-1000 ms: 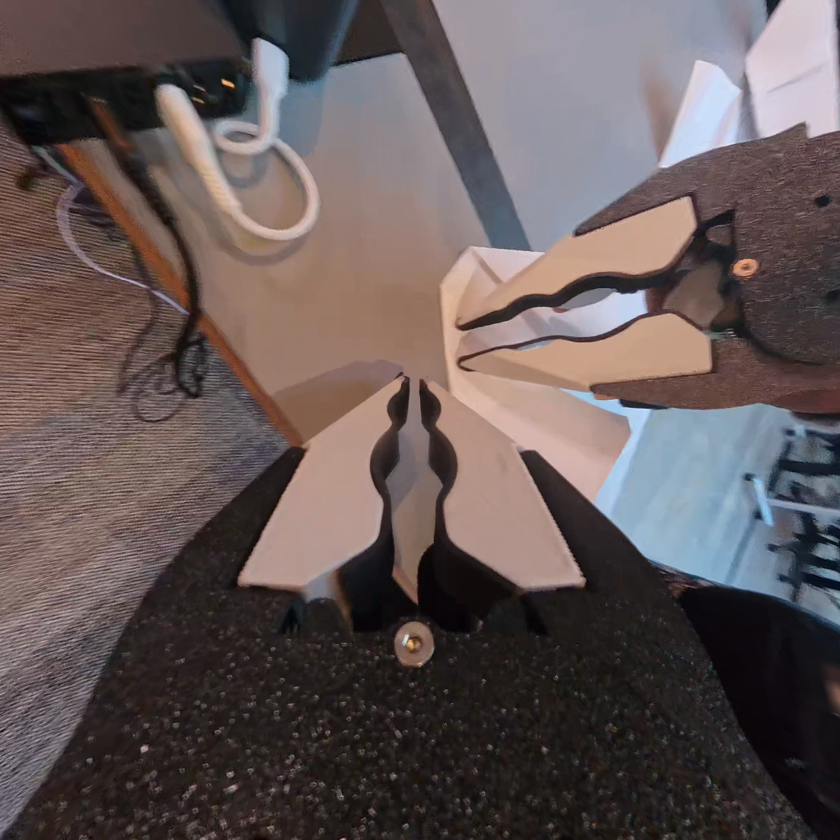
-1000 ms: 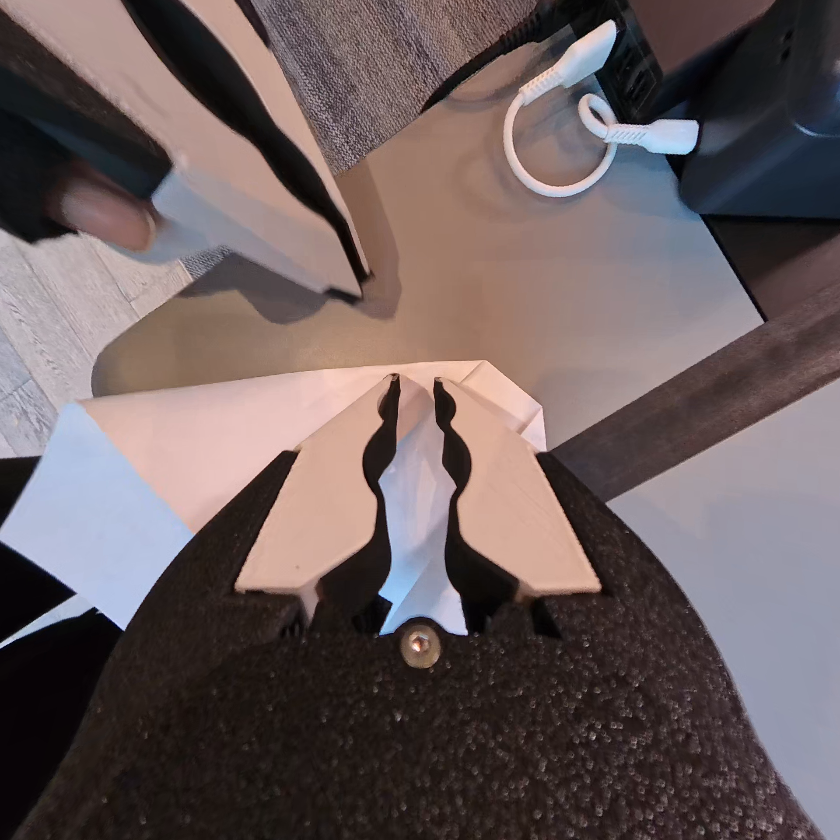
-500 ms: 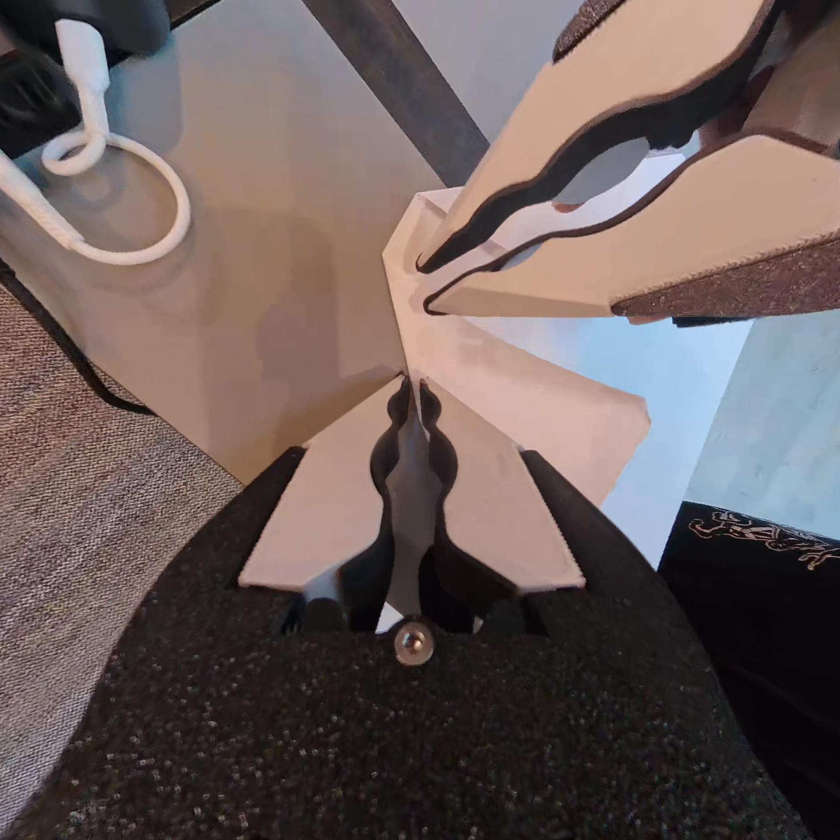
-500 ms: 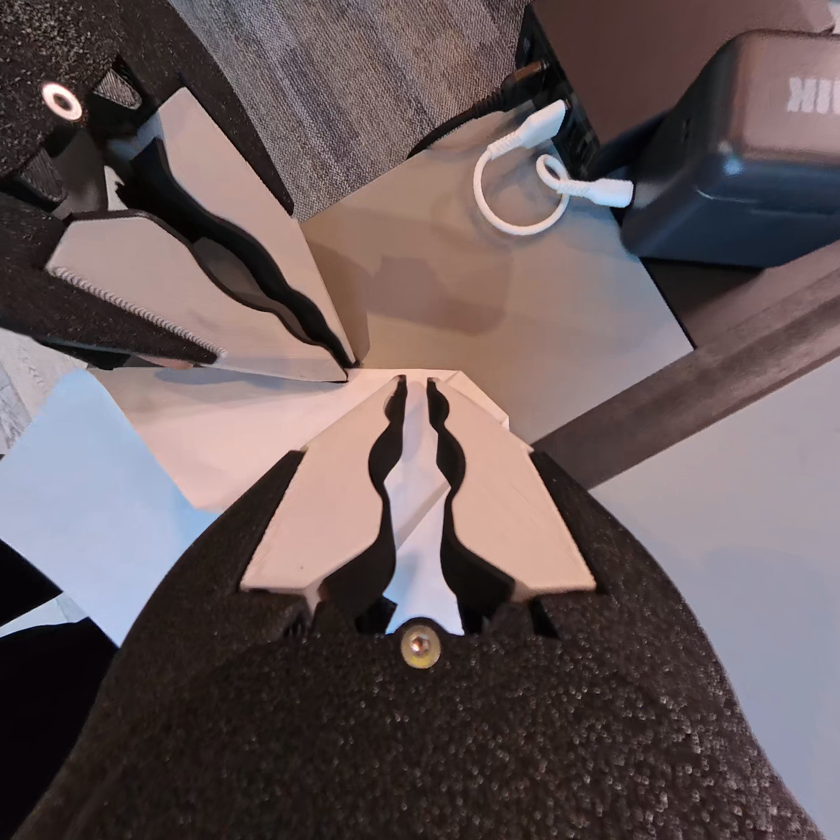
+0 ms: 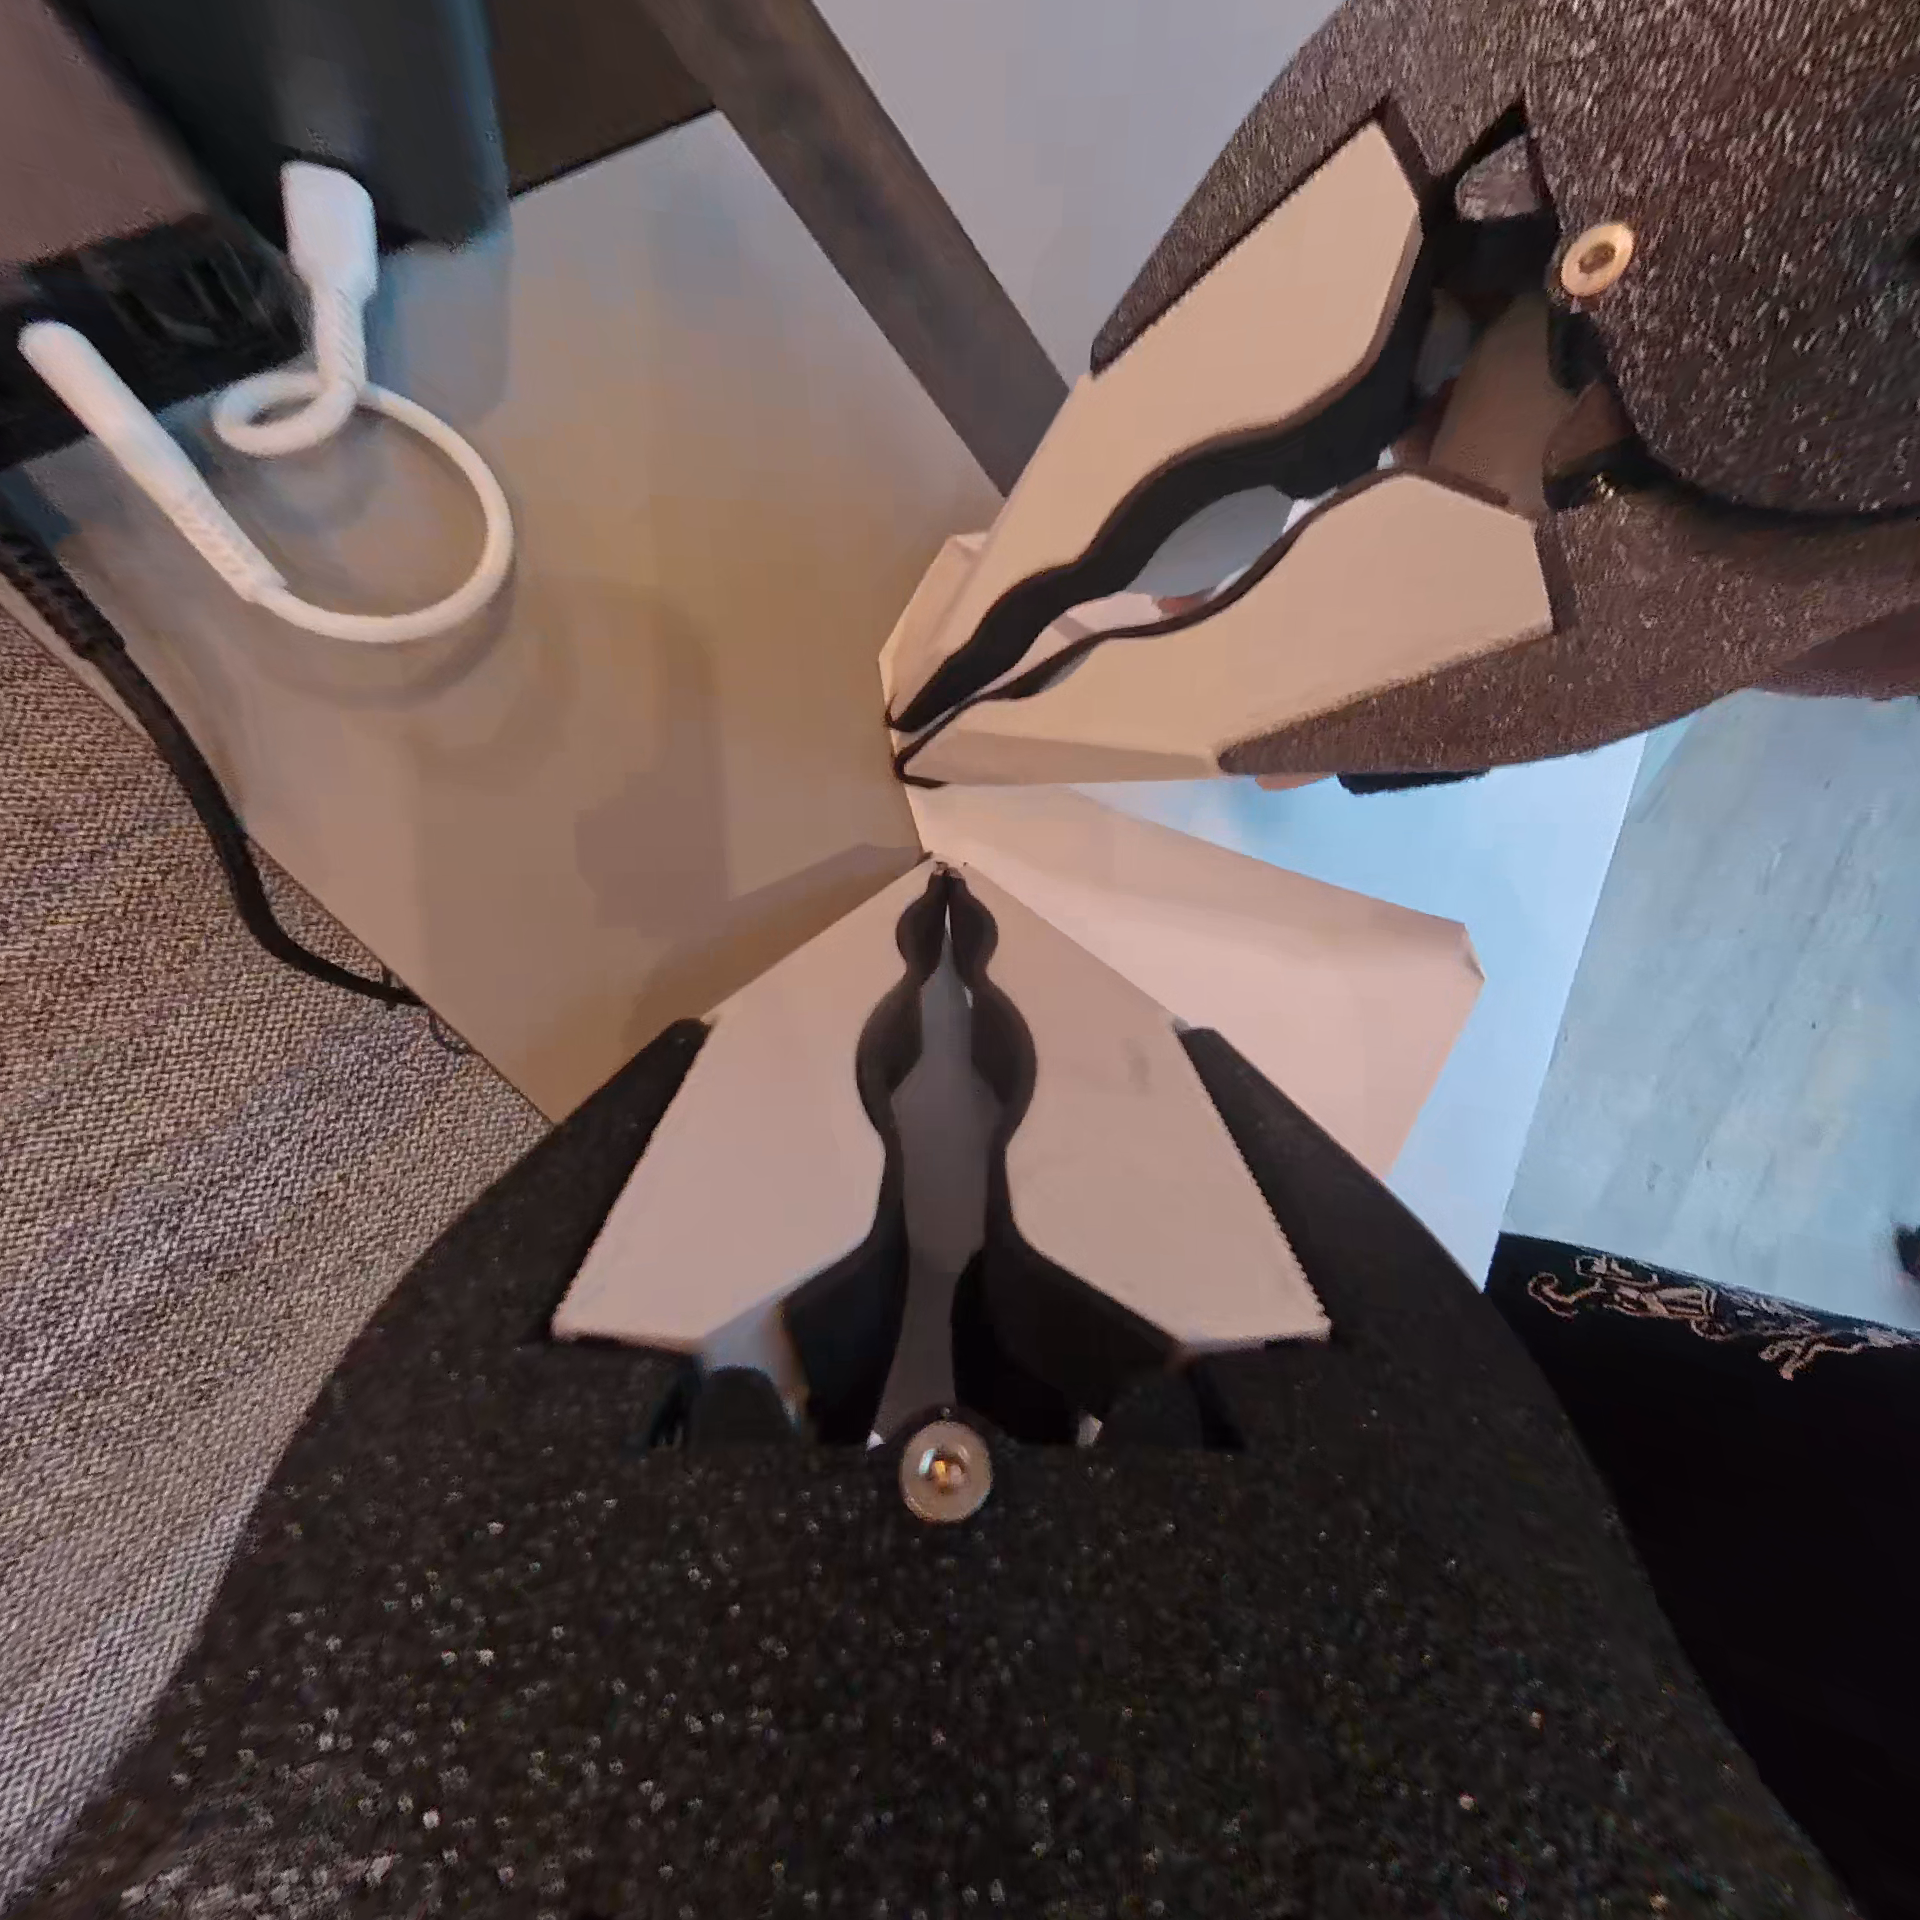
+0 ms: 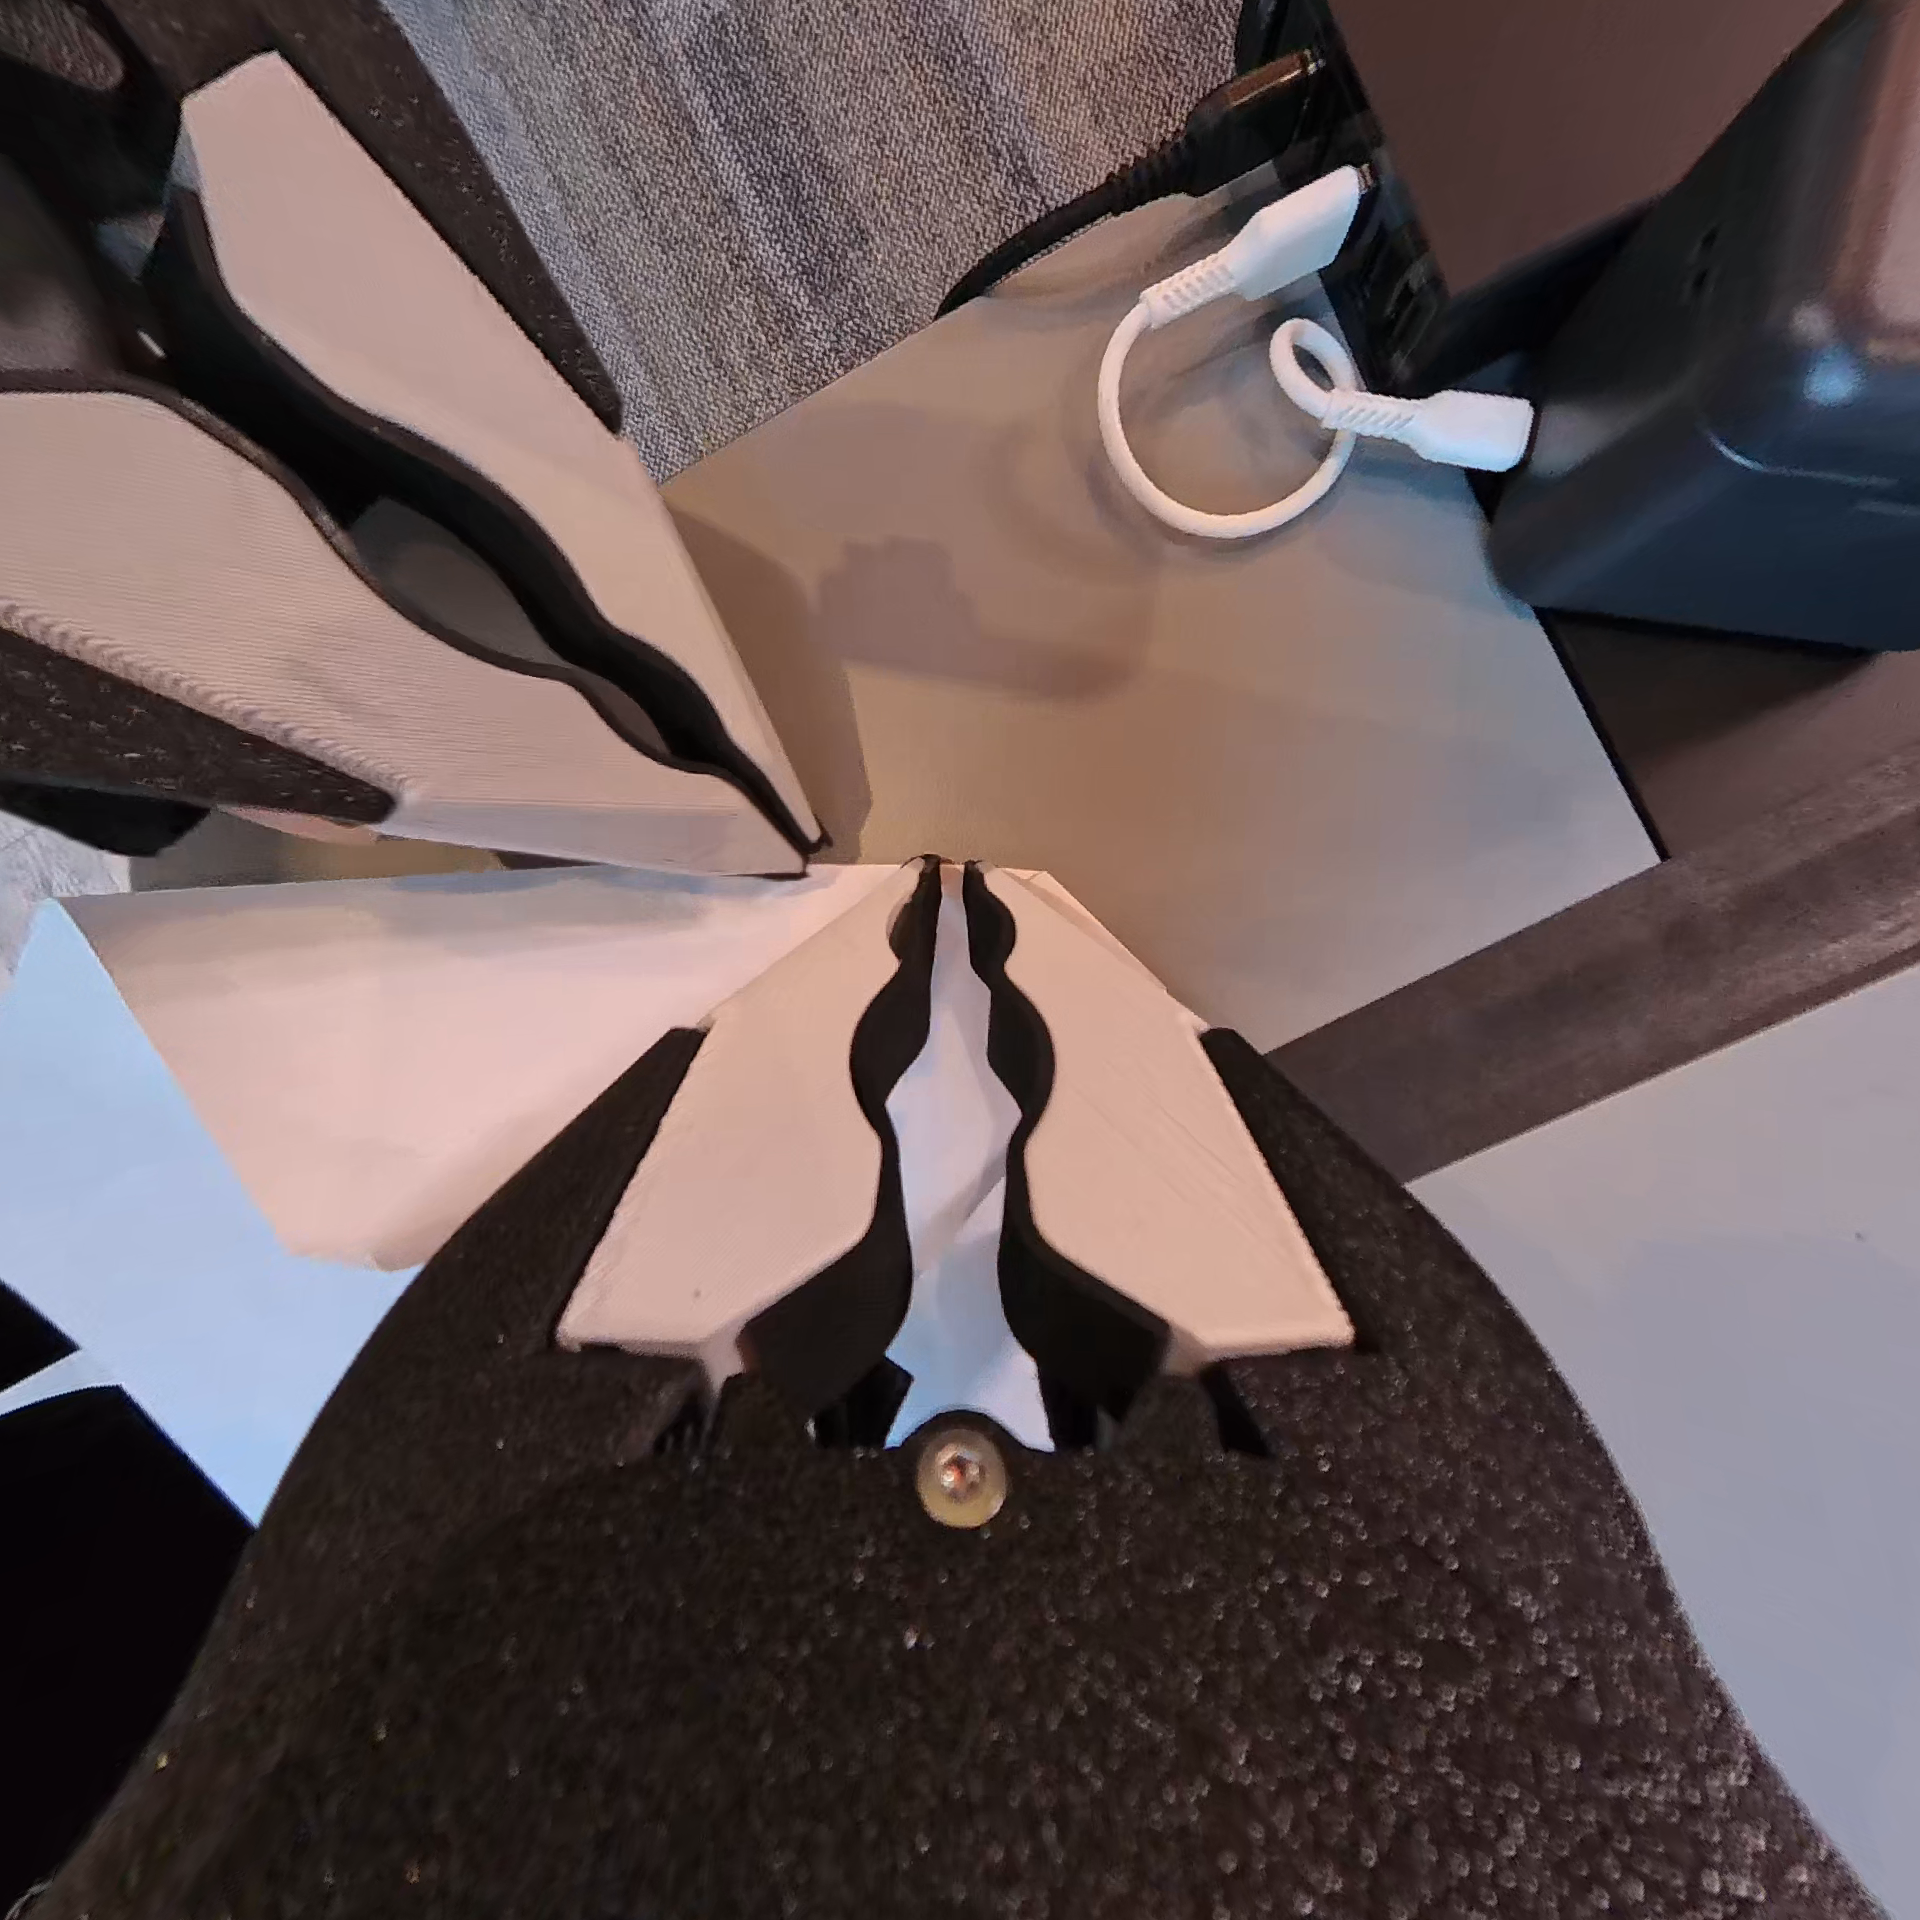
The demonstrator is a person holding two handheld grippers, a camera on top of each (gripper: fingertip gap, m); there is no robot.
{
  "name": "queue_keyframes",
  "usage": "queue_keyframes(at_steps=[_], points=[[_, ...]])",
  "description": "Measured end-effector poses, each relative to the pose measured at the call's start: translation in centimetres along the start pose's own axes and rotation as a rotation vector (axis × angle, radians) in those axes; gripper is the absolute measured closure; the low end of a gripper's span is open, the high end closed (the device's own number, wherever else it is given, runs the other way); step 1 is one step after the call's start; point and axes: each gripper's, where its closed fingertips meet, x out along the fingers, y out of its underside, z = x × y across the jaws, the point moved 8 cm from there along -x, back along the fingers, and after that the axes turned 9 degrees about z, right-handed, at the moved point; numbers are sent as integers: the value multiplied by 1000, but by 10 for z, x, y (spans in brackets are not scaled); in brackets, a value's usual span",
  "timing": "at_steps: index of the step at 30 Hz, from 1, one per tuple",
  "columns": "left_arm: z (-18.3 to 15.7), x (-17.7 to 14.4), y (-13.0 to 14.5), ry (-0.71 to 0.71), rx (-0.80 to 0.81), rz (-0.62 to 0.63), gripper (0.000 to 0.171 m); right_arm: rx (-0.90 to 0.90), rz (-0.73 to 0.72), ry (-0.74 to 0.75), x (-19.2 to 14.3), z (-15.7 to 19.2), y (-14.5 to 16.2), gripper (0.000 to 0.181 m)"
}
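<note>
Both tools look alike. The left gripper point(image 5: 948, 878) has a black body with a rough, speckled, grainy surface, wide and rounded at the back. Two pale cream, wedge-shaped fingers point(image 5: 727, 1174) taper to a point, their inner edges lined with black wavy padding. One outer edge is finely toothed. A silver screw point(image 5: 943, 1475) sits in the middle of the body behind the fingers. The right gripper point(image 6: 948, 868) has the same black grainy shell, cream fingers, wavy black lining and a silver screw point(image 6: 961, 1481).
</note>
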Motion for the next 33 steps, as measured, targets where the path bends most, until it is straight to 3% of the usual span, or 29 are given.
queue_keyframes(at_steps=[13,22,33], points=[[-4,10,-2,-104,228,54,171,2,3,21,0,1,0,179],[-7,-1,24,-74,217,49,171,-2,-7,17,0,0,1,181],[-15,-9,44,-112,356,72,171,-2,-11,26,0,1,1,181]])
